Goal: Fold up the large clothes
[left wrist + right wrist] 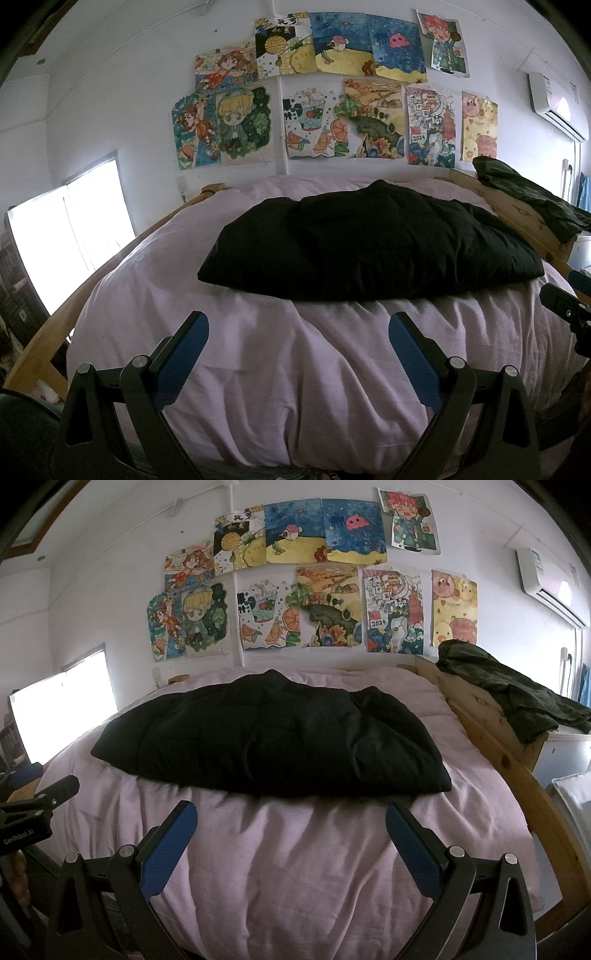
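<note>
A black garment (373, 243) (273, 738) lies folded into a thick bundle on the pale pink bed cover (295, 369) (295, 849), toward the far half of the bed. My left gripper (298, 325) hovers open over the bare cover, short of the garment's near edge, with nothing between its blue pads (184, 358). My right gripper (291, 814) is open too and holds nothing, just in front of the garment's near edge. Each gripper shows at the edge of the other's view: the right one (569, 306) and the left one (37, 794).
A wooden bed frame (491, 723) runs along the right side with a dark green garment (509, 690) draped over its headboard. Drawings (332, 92) cover the wall behind. A bright window (66, 236) is at the left, an air conditioner (554, 103) at the upper right.
</note>
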Action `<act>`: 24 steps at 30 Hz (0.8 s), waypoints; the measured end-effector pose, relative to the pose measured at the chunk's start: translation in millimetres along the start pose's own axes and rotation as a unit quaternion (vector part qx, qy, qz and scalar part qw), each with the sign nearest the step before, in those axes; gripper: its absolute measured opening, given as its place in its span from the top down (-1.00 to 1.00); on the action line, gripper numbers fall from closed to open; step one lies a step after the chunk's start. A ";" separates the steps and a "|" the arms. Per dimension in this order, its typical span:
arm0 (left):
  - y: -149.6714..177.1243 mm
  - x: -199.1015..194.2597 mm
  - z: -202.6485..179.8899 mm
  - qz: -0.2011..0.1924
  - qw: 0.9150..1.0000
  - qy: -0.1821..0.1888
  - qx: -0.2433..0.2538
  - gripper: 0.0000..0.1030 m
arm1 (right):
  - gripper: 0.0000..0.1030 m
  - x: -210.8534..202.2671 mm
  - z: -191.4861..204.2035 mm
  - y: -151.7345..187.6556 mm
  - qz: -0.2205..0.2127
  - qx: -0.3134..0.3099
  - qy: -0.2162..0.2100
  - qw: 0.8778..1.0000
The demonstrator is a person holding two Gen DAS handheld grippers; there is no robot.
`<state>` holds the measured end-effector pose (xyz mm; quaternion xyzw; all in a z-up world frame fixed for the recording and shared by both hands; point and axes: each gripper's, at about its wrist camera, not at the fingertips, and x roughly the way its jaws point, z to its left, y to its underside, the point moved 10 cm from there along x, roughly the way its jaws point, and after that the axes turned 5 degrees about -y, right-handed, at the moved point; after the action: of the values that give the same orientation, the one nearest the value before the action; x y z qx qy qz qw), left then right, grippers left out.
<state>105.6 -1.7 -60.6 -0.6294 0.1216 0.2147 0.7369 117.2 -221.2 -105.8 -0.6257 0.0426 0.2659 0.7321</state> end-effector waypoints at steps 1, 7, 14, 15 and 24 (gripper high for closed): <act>-0.2 -0.1 0.1 0.000 1.000 0.000 0.000 -0.86 | -1.00 0.1 -0.1 0.0 0.000 0.000 0.000 1.000; 0.0 0.4 1.0 0.000 1.000 0.000 0.001 -0.86 | -1.00 0.1 -0.4 0.2 0.001 0.001 -0.001 1.000; -0.5 0.4 1.3 0.000 1.000 0.000 0.002 -0.86 | -1.00 0.1 -0.3 0.2 0.001 0.001 0.000 1.000; -0.3 0.6 1.5 0.000 1.000 0.000 0.002 -0.86 | -1.00 -0.1 0.1 0.1 0.001 0.001 0.000 1.000; -0.3 1.1 3.0 0.000 1.000 0.000 0.004 -0.86 | -1.00 -0.1 0.7 0.0 0.001 0.002 0.000 1.000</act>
<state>106.4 1.4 -60.3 -0.6266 0.1226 0.2146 0.7391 116.9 -220.5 -105.6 -0.6246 0.0436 0.2664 0.7328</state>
